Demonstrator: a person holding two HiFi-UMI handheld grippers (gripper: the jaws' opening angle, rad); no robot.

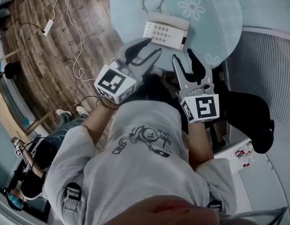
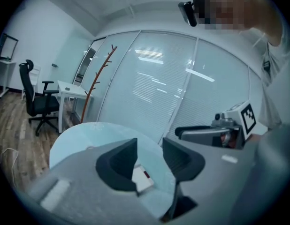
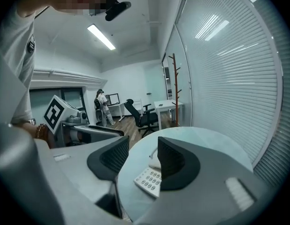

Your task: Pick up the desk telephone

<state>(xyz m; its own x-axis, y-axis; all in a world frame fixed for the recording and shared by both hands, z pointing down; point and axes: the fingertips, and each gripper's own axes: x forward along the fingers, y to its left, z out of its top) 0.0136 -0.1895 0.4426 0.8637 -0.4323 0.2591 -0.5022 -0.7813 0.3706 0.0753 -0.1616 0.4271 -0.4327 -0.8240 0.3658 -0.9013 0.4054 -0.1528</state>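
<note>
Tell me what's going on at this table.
A person in a grey T-shirt holds a two-jaw gripper in each hand over the near edge of a round pale-blue table. A white desk telephone with a keypad lies flat on the table, handset on its cradle. The left gripper and right gripper both point at it with jaws apart and nothing between them. Neither touches the telephone, so the pick-up has not begun.
</note>
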